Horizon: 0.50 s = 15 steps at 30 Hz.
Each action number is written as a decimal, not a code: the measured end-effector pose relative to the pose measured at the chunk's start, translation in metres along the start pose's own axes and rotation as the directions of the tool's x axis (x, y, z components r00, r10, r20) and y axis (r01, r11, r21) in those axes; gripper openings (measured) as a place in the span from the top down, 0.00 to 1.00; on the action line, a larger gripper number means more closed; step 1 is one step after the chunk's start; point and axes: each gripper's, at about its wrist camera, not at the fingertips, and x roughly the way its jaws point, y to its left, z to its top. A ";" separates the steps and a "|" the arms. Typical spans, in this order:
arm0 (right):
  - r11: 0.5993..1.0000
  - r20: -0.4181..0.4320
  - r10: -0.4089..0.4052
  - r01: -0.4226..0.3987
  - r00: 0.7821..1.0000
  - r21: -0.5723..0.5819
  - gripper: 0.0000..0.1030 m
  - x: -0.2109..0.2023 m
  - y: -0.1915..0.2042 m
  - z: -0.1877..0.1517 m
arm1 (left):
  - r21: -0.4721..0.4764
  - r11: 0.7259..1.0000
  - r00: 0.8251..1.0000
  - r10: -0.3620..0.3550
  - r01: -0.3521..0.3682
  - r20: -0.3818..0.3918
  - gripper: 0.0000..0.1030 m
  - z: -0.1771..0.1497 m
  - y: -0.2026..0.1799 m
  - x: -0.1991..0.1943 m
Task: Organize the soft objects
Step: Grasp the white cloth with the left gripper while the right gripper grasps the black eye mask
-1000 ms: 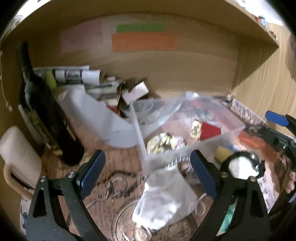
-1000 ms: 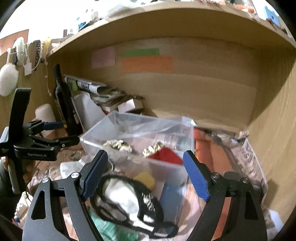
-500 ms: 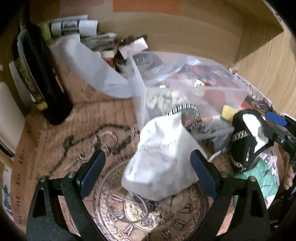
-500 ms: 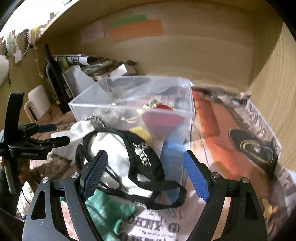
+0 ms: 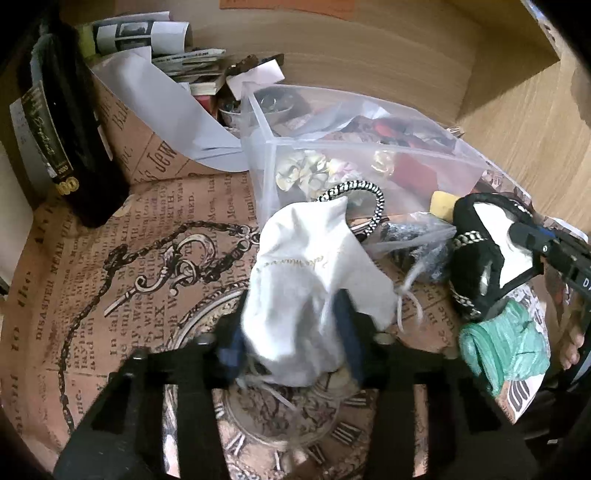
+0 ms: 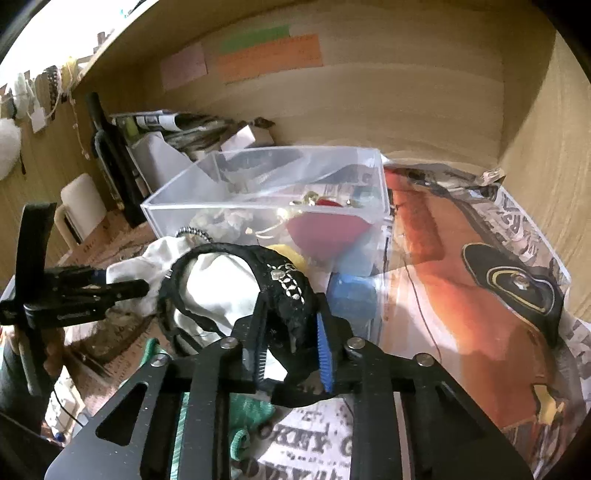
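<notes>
step: both grabs made | left gripper [image 5: 291,354] jaws clamped on white pouch [image 5: 306,280], just before clear bin [image 6: 266,206] | right gripper [image 6: 291,354] jaws pinching black garment [image 6: 236,295] beside bin | next: probably lift, drop into bin

Dark wine bottle [image 5: 70,122] far left, rolled newspapers [image 5: 147,33] behind, coloured paper labels [image 6: 266,55] on back wall.

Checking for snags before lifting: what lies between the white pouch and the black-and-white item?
In the left wrist view, crumpled clear plastic and loose white strings lie between the white pouch and the black-and-white item.
</notes>
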 end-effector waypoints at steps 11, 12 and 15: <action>1.000 0.140 -0.006 0.007 0.990 -0.003 0.84 -0.034 0.006 0.020 | 0.024 0.998 0.989 0.057 -0.061 0.134 0.84 0.006 -0.007 -0.050; 1.000 0.152 -0.005 0.006 0.988 -0.003 0.84 -0.036 0.006 0.022 | 0.027 0.998 0.988 0.056 -0.061 0.145 0.85 0.006 -0.007 -0.055; 1.000 0.193 -0.008 0.008 0.981 -0.002 0.85 -0.045 0.008 0.030 | 0.035 0.998 0.982 0.054 -0.062 0.179 0.85 0.008 -0.009 -0.067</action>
